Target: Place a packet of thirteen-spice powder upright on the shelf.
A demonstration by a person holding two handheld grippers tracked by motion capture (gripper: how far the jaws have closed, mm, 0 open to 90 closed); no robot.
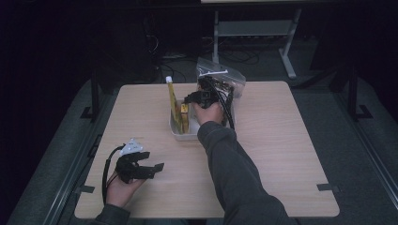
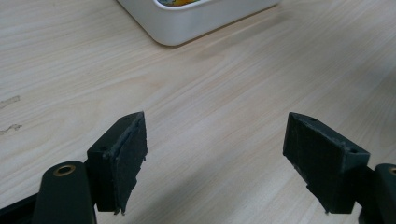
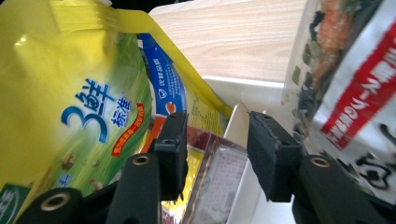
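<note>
A white bin (image 1: 180, 134) stands at the table's middle. In it a tall yellow pouch (image 1: 172, 99) leans upright beside a small yellow-and-red box (image 1: 184, 117). A clear bag of dark dried food (image 1: 221, 77) stands at the bin's far right side. My right gripper (image 1: 197, 97) hangs over the bin, open. In the right gripper view its jaws (image 3: 217, 140) stand apart between the yellow pouch (image 3: 70, 93) and the clear bag (image 3: 355, 70), above the box (image 3: 210, 179), and grip nothing. My left gripper (image 1: 151, 161) rests open at the front left, empty (image 2: 215, 154).
The white bin's corner (image 2: 187, 23) lies ahead of my left gripper over bare wood. The light wooden table (image 1: 281, 140) has dark floor on all sides. A metal frame (image 1: 253, 28) stands behind the table.
</note>
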